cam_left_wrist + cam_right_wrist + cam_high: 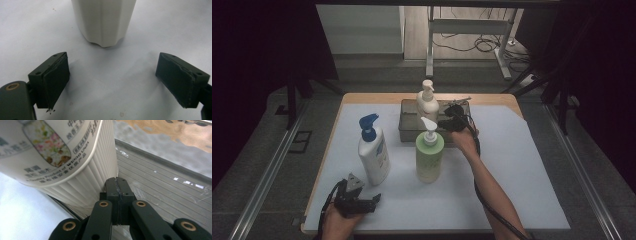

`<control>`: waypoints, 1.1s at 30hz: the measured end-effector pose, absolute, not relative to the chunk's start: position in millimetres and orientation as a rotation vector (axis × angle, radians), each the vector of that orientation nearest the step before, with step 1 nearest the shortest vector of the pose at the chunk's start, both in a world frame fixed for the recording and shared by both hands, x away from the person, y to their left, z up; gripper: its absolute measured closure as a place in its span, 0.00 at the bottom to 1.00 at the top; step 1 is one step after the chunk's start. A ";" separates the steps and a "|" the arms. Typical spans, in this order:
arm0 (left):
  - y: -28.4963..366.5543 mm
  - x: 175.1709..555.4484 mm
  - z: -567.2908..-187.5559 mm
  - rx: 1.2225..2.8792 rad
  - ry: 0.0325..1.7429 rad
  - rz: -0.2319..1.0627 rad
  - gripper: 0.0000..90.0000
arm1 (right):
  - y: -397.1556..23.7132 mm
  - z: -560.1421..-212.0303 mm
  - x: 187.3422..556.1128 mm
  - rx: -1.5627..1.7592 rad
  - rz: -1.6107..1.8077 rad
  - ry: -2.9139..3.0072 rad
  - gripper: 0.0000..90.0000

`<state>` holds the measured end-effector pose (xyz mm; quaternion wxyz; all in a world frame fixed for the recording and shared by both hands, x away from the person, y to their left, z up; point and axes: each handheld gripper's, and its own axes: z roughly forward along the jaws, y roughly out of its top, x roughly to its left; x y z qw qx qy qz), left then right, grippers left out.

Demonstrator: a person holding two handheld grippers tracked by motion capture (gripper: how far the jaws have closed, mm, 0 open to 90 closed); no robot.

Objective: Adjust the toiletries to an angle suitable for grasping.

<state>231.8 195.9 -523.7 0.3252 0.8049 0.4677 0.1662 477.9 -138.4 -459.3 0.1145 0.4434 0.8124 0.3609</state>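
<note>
White plastic stands close ahead of the left gripper (pixel 357 200), whose fingers (pixel 53 75) are spread wide with nothing between them near the bench's (pixel 512 200) front edge, so the blue-pump bottle (pixel 373 152) looks set to be picked up next. Further right, the right gripper (pixel 452 122) is held with its fingers (pixel 117 192) shut tight and empty, beside the cream bottle (pixel 427 102) in the grey tray (pixel 408 120), perhaps to push it. The cream bottle's ribbed side and flower label are seen up close in the right gripper view, while the green bottle (pixel 429 155) is seen from the high view.

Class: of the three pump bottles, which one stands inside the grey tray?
The cream-white pump bottle with the white pump; the blue-pump and green bottles stand on the table outside the grey tray.
</note>
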 end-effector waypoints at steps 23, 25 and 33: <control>195.9 231.9 -523.7 2.111 1.226 0.436 0.13 | -106.5 -463.6 481.0 1.244 1.049 2.438 0.99; 195.9 231.9 -523.7 2.110 1.226 0.436 0.13 | -102.5 -464.3 481.6 1.239 1.054 2.449 0.99; 195.9 231.9 -523.7 2.111 1.226 0.436 0.13 | -91.4 -465.1 482.6 1.211 1.064 2.470 0.99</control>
